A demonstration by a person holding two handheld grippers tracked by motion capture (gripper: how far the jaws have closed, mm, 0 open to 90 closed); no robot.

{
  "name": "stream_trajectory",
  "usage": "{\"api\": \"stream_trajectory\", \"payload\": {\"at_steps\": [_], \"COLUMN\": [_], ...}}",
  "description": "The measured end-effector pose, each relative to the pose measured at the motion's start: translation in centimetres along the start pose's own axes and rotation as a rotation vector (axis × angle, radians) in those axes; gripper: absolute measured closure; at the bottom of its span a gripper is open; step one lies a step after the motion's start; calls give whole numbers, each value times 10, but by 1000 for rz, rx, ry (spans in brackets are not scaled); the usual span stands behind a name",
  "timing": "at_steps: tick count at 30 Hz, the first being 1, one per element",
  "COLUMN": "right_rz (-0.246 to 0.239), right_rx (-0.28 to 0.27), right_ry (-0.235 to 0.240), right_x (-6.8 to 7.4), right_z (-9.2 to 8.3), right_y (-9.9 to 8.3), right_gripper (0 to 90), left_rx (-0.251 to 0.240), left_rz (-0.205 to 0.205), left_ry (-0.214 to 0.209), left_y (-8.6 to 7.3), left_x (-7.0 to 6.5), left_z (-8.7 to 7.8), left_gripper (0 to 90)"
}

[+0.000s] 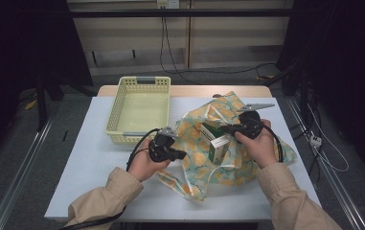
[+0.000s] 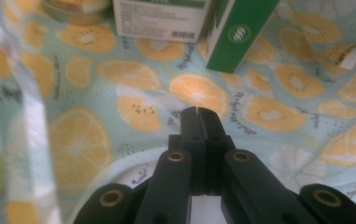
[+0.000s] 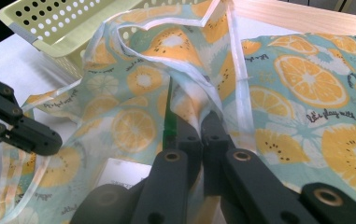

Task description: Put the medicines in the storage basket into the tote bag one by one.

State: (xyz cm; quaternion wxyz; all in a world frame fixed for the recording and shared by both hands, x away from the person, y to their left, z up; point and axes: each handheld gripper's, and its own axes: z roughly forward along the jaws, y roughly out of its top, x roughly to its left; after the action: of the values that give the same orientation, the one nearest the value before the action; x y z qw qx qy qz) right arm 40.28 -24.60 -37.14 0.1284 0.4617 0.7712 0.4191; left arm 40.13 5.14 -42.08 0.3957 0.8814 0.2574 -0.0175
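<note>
Beige sleeves (image 1: 108,196) come in at the near edge of the table (image 1: 98,158) in the high view, each hand carrying a black gripper toward the fruit-print bag (image 1: 204,143).

The bag, pale teal cloth printed with orange slices, lies crumpled just right of the yellow basket (image 1: 139,109), its left edge close to the basket's near right corner. A green-and-white box (image 1: 218,146) stands in the bag's open mouth, tilted, with cloth bunched around it.

The left gripper (image 1: 177,154) sits at the bag's left edge, just in front of the basket's near right corner. In the left gripper view its two black jaws are pressed together with the bag's edge pinched between them, and the printed cloth (image 2: 96,84) spreads beyond the tips (image 2: 197,112). The box (image 2: 236,32) stands farther in, and beside it is a white panel with a barcode (image 2: 159,18).

The right gripper (image 1: 228,128) is at the bag's upper right part, right of the box. In the right gripper view its jaws are closed on a fold of the bag's white-edged rim (image 3: 203,100), which rises in a pinched ridge between the tips (image 3: 199,123). The basket (image 3: 59,28) shows behind that ridge, and the other gripper (image 3: 31,135) reaches in from the left onto the cloth.
</note>
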Motion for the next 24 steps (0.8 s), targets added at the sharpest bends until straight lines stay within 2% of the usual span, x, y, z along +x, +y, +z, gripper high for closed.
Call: {"api": "stream_trajectory", "payload": {"at_steps": [1,3,4,5,6,8,9,10,11,12,13,16,17,20,24], "right_rz": [0,2,2,1,1,-2,-1,-2,-5,-4,-5,-10,-10,-11,-12], "right_rx": [0,-1,0,0,2,3,4,5,3,5,6,8,8,8,7], "right_ry": [-1,-2,-2,-2,-2,-2,-1,-2,-1,-1,-1,-3,-3,-5,-5], "right_x": [-1,-1,-1,-1,-1,0,0,1,1,2,2,2,3,3,3], "right_z": [0,0,0,1,1,2,3,3,4,4,4,4,4,3,2], "right_y": [0,0,0,0,0,0,0,0,0,0,0,0,1,0,0], "right_gripper": [892,892,892,892,892,892,891,892,891,892,891,891,891,891,891], "left_rx": [-9,-17,-22,-24,-14,-9,-4,7,1,8,5,17,12,33,50], "left_rz": [-3,-3,1,-3,-6,1,-2,-7,-23,-22,-26,-46,-53,-47,-60], "left_ry": [-19,-4,-24,-4,-2,-2,6,36,13,24,13,24,6,10,-5], "left_y": [-2,-5,-6,-7,-7,-9,-10,-11,-12,-14,-15,-18,-20,-24,-26], "left_x": [2,3,5,5,6,6,6,4,5,3,3,-1,-3,-7,-10], "left_z": [0,-1,-3,-4,-6,-8,-9,-10,-10,-11,-10,-11,-10,-8,-1], "left_gripper": [900,900,900,852,720,688,627,545,488,474,445,324,305,285,277]}}
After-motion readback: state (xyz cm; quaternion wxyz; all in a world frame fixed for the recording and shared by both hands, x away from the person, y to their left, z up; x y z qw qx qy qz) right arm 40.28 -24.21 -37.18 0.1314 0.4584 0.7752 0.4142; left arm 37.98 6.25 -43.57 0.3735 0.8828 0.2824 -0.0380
